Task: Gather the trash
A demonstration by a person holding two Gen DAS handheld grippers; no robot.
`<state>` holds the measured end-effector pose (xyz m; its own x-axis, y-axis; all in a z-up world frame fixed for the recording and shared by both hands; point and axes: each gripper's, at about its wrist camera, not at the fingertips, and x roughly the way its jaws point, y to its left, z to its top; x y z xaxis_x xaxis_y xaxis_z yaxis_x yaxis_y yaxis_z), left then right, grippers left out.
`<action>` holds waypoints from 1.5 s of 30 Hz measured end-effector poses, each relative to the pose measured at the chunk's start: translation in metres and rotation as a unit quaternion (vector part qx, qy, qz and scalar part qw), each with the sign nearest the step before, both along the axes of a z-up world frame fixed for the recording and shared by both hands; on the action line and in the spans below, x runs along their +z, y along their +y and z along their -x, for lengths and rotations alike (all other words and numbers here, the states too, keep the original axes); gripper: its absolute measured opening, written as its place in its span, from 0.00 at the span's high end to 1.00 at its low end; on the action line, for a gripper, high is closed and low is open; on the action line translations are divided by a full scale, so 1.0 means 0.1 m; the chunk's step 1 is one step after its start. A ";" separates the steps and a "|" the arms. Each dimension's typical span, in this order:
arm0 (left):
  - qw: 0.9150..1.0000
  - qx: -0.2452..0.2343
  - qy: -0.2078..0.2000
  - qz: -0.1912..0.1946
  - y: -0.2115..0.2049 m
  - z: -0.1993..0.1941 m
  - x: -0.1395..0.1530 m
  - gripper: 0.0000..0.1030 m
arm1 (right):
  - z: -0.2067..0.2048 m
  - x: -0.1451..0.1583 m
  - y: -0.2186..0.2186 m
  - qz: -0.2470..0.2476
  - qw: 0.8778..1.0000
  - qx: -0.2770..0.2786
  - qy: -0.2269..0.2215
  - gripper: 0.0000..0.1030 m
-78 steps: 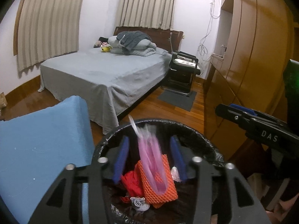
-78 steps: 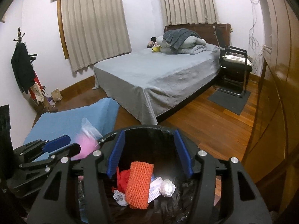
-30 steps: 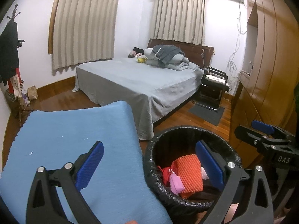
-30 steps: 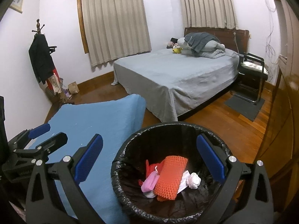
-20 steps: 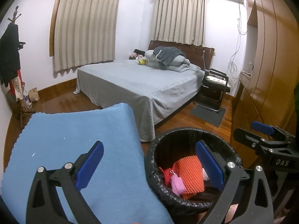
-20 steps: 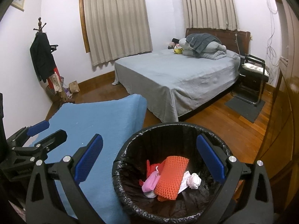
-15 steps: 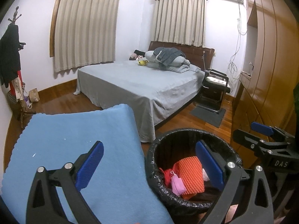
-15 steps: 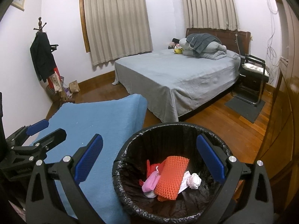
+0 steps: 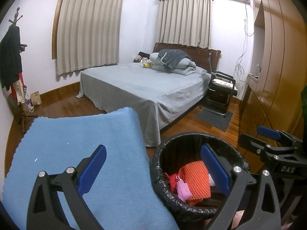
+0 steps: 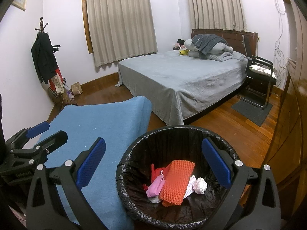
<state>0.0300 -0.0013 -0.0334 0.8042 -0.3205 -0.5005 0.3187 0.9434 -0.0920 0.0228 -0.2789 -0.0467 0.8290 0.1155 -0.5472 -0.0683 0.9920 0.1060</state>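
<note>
A: Left wrist view first: how far along is the collecting looking?

B: Far along, I'd judge. The bin with its black liner is holding an orange mesh piece, a pink pouch and something red. The blue cloth over the bench is showing no litter beyond tiny white specks.

A: And the left tool?

B: It is hanging released and empty, one finger over the cloth, the other over the bin's mouth. The right tool is showing at the edge, near the bin.

A: Right wrist view?

B: Same trash lying in the bin, plus a crumpled white wad beside the mesh piece and pouch. The right tool is hovering above the rim, spread wide and carrying nothing. The left tool is sitting over the cloth. Nothing obvious is remaining to collect here.
</note>
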 end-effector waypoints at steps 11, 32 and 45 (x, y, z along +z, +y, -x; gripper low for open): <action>1.000 0.000 0.000 0.000 0.01 0.00 -0.01 0.06 | 0.00 -0.01 0.00 0.000 1.000 0.001 0.001 0.05; 1.000 0.000 0.000 -0.001 0.01 0.01 -0.01 0.06 | 0.00 0.00 0.03 0.001 1.000 0.001 0.000 0.05; 1.000 0.000 0.000 -0.001 0.01 0.01 -0.02 0.06 | 0.00 0.00 0.05 0.001 1.000 0.001 0.000 0.05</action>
<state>0.0290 -0.0002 -0.0352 0.8043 -0.3202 -0.5006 0.3190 0.9434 -0.0909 0.0224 -0.2741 -0.0470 0.8284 0.1169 -0.5478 -0.0710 0.9920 0.1044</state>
